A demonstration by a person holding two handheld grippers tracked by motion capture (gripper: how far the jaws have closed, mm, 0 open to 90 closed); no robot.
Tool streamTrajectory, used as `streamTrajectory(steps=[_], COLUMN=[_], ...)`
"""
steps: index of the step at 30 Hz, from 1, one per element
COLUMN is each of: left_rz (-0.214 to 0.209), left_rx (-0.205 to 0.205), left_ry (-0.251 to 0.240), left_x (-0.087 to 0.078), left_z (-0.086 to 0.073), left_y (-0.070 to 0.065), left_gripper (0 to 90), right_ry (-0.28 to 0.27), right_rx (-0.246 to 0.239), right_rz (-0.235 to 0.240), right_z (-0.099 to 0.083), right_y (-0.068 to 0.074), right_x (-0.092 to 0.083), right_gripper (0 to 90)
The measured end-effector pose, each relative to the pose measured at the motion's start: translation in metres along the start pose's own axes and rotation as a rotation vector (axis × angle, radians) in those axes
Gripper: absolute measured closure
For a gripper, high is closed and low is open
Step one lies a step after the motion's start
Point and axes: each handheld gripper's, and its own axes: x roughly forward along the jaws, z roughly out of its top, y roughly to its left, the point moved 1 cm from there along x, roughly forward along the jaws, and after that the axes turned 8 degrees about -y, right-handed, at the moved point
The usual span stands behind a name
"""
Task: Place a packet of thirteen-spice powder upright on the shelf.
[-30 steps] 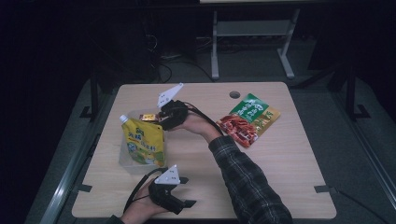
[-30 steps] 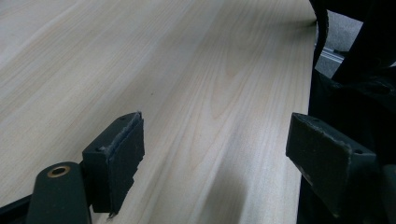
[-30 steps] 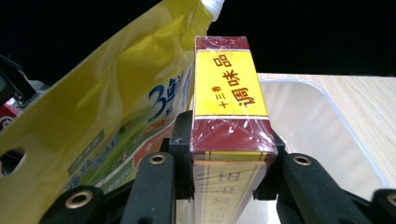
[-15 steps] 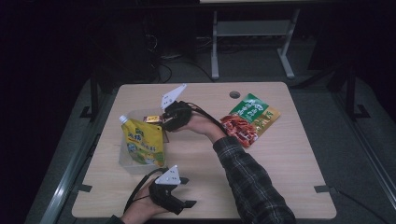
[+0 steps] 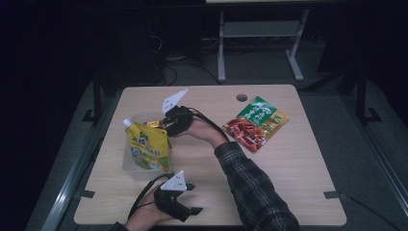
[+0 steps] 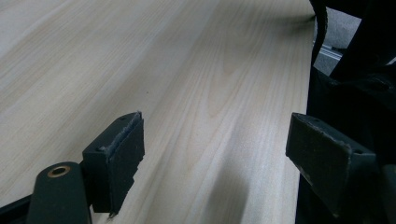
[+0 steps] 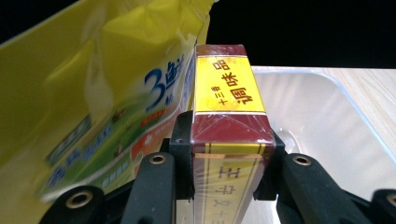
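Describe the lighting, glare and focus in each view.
High view: lit table, dark surroundings, soft detail. Left gripper view: even light, the open left gripper casts soft shadows on the wood. Right gripper view: glare on the wrapped box, yellow pouch blurred at close range, black background.

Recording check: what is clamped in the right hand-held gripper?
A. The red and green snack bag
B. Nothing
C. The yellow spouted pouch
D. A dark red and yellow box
D: in the right gripper view the right hand-held gripper has both jaws pressed on the dark red and yellow box, beside the yellow pouch.
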Motion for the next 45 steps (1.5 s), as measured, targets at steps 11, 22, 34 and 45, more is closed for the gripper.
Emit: streamTrajectory(steps=[11,22,34,45], left_rz=[-0.010,-0.013,-0.009,-0.010], left_rx=[0.020,0.017,0.018,0.006], left_ry=[0.011,0.015,0.017,0.012], left_x=[0.003,0.004,0.003,0.004], left_z=[0.000,0.000,0.000,0.000], left_y=[0.000,-0.001,0.000,-0.001], left_gripper=[19.1,19.1,18.9,18.7], right_ry=[-0.006,0.020,0.023,0.050], right_rx=[-0.002,-0.004,0.058,0.113], right_rz=[0.020,0.003,-0.086,-0.182], right_z=[-0.002,-0.027,-0.029,-0.044], right_y=[-0.001,0.003,0.008,0.015], right_x=[0.024,0.035,-0.004,-0.060], right_gripper=[67.1,63.1,42.4,35.9])
